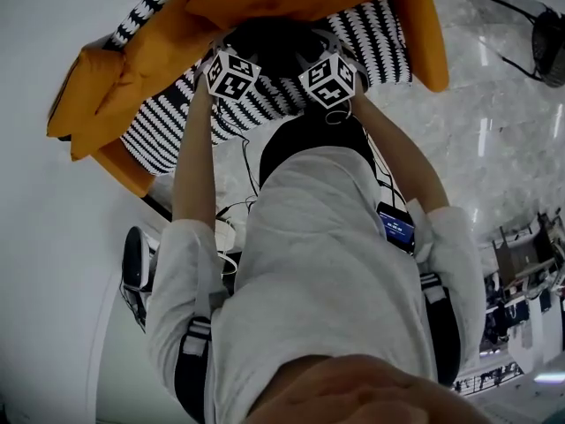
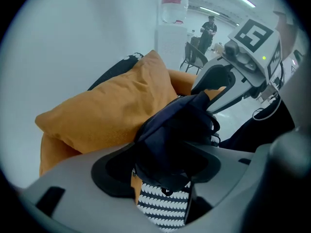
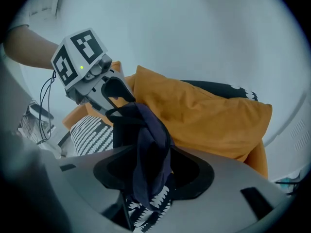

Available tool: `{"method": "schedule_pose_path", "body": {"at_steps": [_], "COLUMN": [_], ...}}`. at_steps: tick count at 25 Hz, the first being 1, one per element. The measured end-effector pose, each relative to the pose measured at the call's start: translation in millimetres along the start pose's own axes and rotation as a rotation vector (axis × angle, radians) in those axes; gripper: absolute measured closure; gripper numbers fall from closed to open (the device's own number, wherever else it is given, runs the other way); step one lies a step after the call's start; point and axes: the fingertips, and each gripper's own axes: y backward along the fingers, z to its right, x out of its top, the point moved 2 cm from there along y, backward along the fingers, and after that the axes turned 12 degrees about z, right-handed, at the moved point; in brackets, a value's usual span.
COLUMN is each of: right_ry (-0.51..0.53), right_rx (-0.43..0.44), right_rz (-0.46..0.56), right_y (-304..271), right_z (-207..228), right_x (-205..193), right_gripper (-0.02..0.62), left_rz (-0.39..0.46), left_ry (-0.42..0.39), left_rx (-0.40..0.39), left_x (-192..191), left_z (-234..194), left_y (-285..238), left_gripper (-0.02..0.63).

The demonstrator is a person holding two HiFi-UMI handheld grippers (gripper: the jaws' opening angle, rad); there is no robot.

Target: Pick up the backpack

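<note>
A dark navy backpack lies on an orange sofa, on a black-and-white patterned cushion. Both grippers hang over it, side by side, pointing steeply down. My left gripper is at the bag's left and my right gripper at its right. In the left gripper view the backpack's fabric bunches up between the wide-apart jaws. The right gripper view shows a fold of the backpack standing between its wide jaws, and the left gripper sits at the bag's far side. Neither grips the bag.
Orange cushions lean behind the backpack against a white wall. A water dispenser, a chair and a standing person are far off. A dark chair stands on the marble floor at the right.
</note>
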Motion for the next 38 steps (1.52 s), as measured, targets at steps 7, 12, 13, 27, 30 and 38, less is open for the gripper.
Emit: {"method": "schedule_pose_path", "body": {"at_steps": [7, 12, 13, 27, 30, 38], "right_ry": [0.004, 0.014, 0.012, -0.004, -0.001, -0.009], "right_rx": [-0.003, 0.0, 0.001, -0.014, -0.008, 0.023], "right_rz": [-0.01, -0.005, -0.003, 0.028, 0.031, 0.041], "right_y": [-11, -11, -11, -9, -7, -2], "right_z": [6, 2, 1, -3, -7, -26], "right_x": [-6, -6, -6, -7, -8, -7], "right_gripper": [0.37, 0.371, 0.373, 0.437, 0.44, 0.457], "left_rz": [0.001, -0.018, -0.023, -0.014, -0.009, -0.022], "left_ry": [-0.09, -0.069, -0.076, -0.037, -0.02, 0.071], "left_rx": [0.059, 0.037, 0.039, 0.104, 0.127, 0.17], "left_x": [4, -6, -9, -13, -16, -31], "left_z": [-9, -6, -5, 10, 15, 29], "left_y": [-7, -13, -15, -21, -18, -2], "left_gripper": [0.328, 0.328, 0.328, 0.356, 0.393, 0.497]}}
